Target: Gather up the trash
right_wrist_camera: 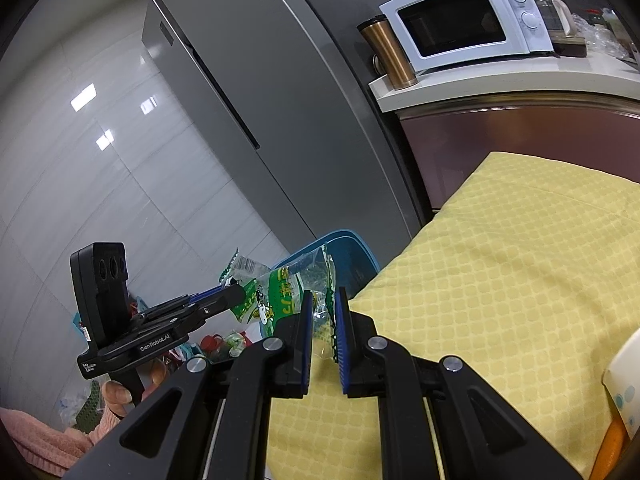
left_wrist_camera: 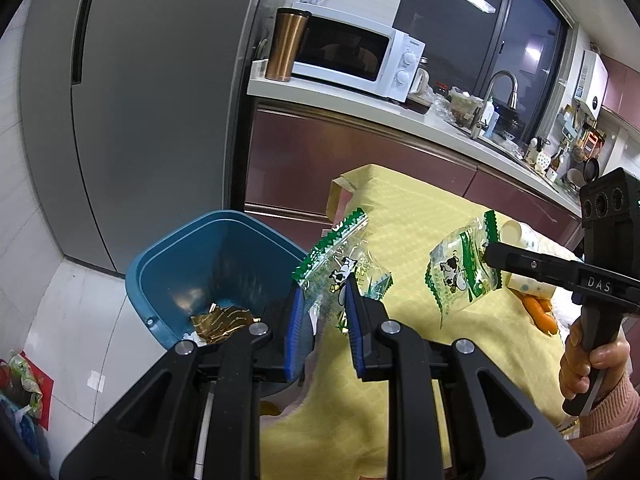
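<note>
Now one green wrapper pinched in each claw, left and right.

We see a grey fridge, a white microwave and copper tumbler on the bench, and a faucet farther along.

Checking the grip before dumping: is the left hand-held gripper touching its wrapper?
Touching: the left wrist view shows the left hand-held gripper pinching the clear green wrapper.
</note>
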{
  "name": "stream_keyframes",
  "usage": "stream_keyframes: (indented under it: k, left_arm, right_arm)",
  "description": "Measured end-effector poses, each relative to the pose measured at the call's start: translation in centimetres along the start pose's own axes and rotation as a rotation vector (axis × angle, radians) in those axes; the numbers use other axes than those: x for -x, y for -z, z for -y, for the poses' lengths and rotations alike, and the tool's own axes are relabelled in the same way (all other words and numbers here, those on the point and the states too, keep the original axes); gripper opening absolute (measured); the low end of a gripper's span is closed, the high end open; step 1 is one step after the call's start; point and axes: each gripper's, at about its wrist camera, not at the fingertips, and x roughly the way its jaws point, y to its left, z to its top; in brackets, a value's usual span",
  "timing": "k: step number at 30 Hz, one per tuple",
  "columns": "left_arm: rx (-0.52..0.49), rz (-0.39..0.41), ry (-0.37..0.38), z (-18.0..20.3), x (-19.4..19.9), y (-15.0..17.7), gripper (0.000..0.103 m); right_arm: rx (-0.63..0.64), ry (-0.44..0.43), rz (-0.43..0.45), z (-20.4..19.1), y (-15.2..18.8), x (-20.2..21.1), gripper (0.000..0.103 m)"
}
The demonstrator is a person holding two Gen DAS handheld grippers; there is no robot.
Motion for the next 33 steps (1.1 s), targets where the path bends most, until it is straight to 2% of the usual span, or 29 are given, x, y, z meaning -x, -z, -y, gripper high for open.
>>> stream_keyframes:
  k: [33]
  left_arm:
    - [0.057,-0.016,-0.099,-3.3,-1.5,0.3,0.020]
  right_arm:
    - [0.023,0.000,-0.068,-1.8,-1.8,-5.1,0.010]
